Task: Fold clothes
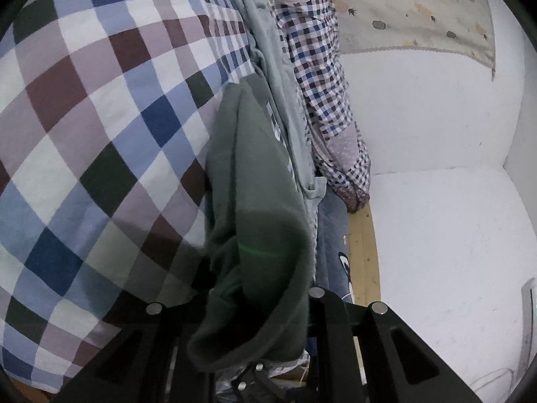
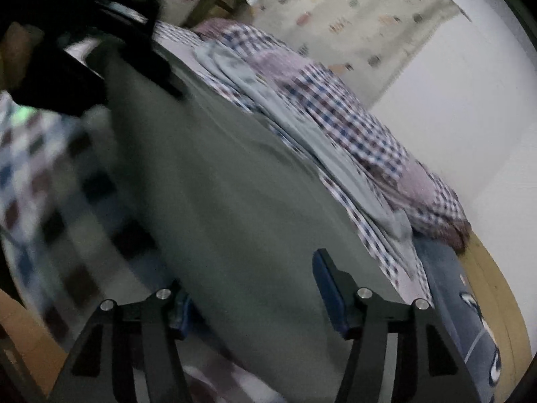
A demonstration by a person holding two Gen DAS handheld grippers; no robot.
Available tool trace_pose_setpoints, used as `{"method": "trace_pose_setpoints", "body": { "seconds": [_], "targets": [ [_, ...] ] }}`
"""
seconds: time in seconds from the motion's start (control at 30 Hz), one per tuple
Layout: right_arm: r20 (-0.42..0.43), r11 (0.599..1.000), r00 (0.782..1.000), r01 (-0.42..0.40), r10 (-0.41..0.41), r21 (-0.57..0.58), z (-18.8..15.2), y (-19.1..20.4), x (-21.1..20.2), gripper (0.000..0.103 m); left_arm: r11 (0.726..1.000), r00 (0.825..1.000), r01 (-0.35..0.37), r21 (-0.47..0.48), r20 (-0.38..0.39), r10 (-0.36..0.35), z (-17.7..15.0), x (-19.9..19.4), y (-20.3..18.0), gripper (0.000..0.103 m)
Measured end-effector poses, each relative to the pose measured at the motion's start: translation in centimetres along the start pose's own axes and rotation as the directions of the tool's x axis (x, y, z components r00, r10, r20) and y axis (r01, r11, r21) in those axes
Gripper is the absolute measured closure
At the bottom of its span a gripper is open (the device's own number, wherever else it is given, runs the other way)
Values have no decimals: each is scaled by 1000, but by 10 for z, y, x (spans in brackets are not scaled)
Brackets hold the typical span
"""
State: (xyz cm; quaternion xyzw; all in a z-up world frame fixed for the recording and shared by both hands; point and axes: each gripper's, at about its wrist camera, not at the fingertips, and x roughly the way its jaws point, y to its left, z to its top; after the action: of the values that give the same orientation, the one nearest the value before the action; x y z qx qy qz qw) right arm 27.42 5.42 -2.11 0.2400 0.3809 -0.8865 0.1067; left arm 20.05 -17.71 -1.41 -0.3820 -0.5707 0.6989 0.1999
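Note:
A dark green garment (image 1: 255, 201) hangs in a bunched fold over the checked bedsheet (image 1: 84, 134). My left gripper (image 1: 255, 302) is shut on it, and the cloth hides the fingertips. In the right wrist view the same green garment (image 2: 218, 201) stretches flat and wide across the blurred bedsheet (image 2: 33, 184). My right gripper (image 2: 255, 302) is open, its blue pads (image 2: 330, 288) set wide on either side of the cloth's lower part. The left gripper (image 2: 100, 50) appears as a dark shape at the garment's upper corner.
A pile of clothes lies along the bed's far side: a small-check shirt (image 1: 319, 77) and a pale grey-green garment (image 1: 285, 100). A blue printed garment (image 2: 470, 319) sits by the wooden bed rail (image 1: 364, 252). Beyond are a white wall (image 1: 436, 134) and a patterned hanging cloth (image 1: 419, 10).

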Motion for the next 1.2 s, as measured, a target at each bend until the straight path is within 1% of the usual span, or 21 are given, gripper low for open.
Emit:
{"method": "trace_pose_setpoints", "body": {
  "seconds": [0.03,0.1,0.3,0.37,0.47,0.57,0.63,0.73,0.77,0.8,0.83,0.9,1.0,1.07,1.2],
  "targets": [
    [-7,1000,1000,11,-11,5,-5,-6,1,39,1000,1000,3,-4,1,-3,-2,-4,0,88],
    [-21,999,999,45,-45,4,-14,-14,3,35,1000,1000,12,-2,4,-12,-3,-5,1,88],
    [-76,992,989,128,-128,4,-37,-43,7,35,1000,999,30,-1,16,-30,-4,-8,-5,88],
    [-111,986,979,168,-169,-15,-49,-53,10,35,999,999,34,-3,20,-34,-4,-9,-6,88],
    [-172,979,964,201,-205,-36,-70,-73,17,35,999,999,38,-4,24,-38,-5,-8,-7,88],
    [-241,970,940,237,-243,-53,-92,-97,21,35,999,999,40,-5,31,-40,-2,-3,-10,89],
    [-255,969,935,243,-247,-51,-102,-109,18,35,999,999,38,-5,35,-38,-2,-2,-11,89],
    [-246,966,934,241,-258,-97,-111,-113,12,36,999,999,32,-2,42,-32,-3,0,-13,88],
    [-240,967,937,232,-252,-108,-113,-113,10,42,1000,999,26,-2,43,-26,-4,-1,-12,89],
    [-234,967,940,224,-246,-118,-115,-112,8,54,1000,999,21,-1,43,-21,-4,-2,-12,89],
    [-224,966,943,221,-246,-134,-116,-111,6,58,1000,999,16,0,44,-16,-5,-3,-12,89],
    [-199,958,945,225,-259,-179,-116,-105,6,72,1000,999,6,2,45,-6,-6,-5,-11,89],
    [-203,960,950,198,-237,-196,-117,-96,5,80,1000,999,-10,4,47,10,-8,-7,-11,88],
    [-212,969,953,184,-217,-165,-117,-101,4,84,1000,999,-20,5,48,20,-9,-9,-10,89],
    [-199,977,958,192,-208,-96,-110,-115,-6,89,999,998,-40,23,53,39,-10,-11,-10,89]
  ]
}}
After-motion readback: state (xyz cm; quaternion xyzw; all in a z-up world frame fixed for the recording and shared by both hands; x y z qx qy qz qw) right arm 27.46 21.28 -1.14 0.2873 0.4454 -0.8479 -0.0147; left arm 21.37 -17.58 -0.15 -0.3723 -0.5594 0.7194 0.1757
